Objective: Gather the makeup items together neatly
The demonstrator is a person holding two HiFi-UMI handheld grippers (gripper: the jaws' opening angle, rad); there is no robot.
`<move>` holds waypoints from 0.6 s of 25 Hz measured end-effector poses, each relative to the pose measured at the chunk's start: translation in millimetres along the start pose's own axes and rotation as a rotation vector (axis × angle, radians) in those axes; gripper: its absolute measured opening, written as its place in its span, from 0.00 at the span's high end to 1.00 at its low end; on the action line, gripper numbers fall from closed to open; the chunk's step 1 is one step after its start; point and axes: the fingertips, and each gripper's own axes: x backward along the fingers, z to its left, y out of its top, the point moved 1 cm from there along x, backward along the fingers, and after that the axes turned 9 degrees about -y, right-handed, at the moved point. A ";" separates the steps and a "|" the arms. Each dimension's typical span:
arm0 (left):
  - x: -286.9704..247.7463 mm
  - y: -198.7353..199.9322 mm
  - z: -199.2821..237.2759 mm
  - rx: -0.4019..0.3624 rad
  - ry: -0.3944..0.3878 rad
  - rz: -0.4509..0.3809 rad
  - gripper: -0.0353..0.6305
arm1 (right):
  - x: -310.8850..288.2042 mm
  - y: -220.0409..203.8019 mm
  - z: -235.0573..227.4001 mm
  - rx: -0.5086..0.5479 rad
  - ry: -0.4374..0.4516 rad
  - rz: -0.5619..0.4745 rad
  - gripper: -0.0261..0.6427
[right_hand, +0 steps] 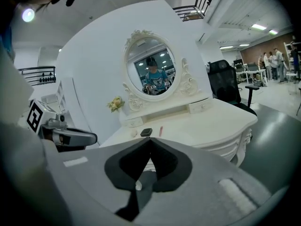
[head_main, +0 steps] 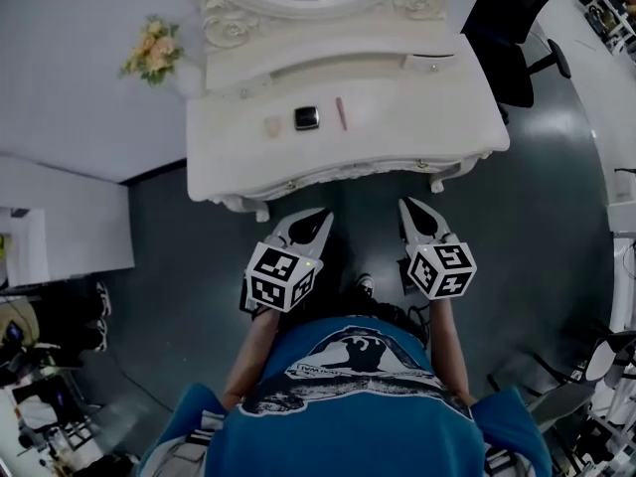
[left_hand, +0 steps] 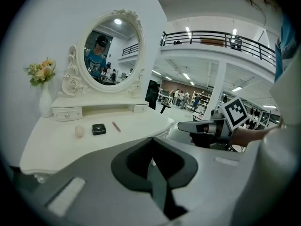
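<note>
Lying in a short row on the white dressing table [head_main: 417,107], left of its middle, are a small pale round item [head_main: 272,126], a black square compact [head_main: 306,118] and a slim pink stick [head_main: 341,113], each apart from the next. Both claws hover off the table's front edge, well short of the items. The left gripper [head_main: 323,214] and the right gripper [head_main: 405,205] each have their jaws pressed together on nothing.

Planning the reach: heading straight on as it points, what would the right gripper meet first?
The right gripper would probably land on the white dressing table near its front edge, short of the black square compact; depth is unclear.
</note>
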 end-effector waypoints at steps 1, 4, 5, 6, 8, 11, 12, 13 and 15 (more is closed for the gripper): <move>2.4 -0.8 -7.1 -0.002 0.003 -0.004 0.93 | 7.0 -1.1 1.0 -0.003 0.009 -0.006 0.96; 8.6 2.7 -28.5 -0.021 0.006 -0.027 0.93 | 24.9 -3.0 6.2 0.001 0.043 -0.023 0.96; 10.1 4.8 -35.8 -0.029 0.003 -0.037 0.93 | 30.6 -3.2 8.1 0.004 0.052 -0.030 0.96; 11.3 6.8 -42.5 -0.037 -0.002 -0.048 0.93 | 35.8 -3.4 10.1 0.006 0.061 -0.036 0.96; 13.4 10.2 -53.1 -0.050 -0.009 -0.067 0.93 | 44.6 -2.9 14.5 0.010 0.077 -0.049 0.96; 16.3 14.0 -64.8 -0.054 -0.015 -0.096 0.93 | 56.4 -1.0 19.7 0.022 0.096 -0.066 0.96; 17.8 15.1 -68.2 -0.052 -0.016 -0.105 0.93 | 60.4 0.1 21.1 0.026 0.100 -0.071 0.96; 19.5 16.4 -71.0 -0.051 -0.016 -0.115 0.93 | 64.1 1.5 22.5 0.028 0.103 -0.078 0.96; 23.7 18.7 -74.4 -0.053 -0.010 -0.132 0.93 | 69.8 4.6 25.7 0.033 0.108 -0.091 0.96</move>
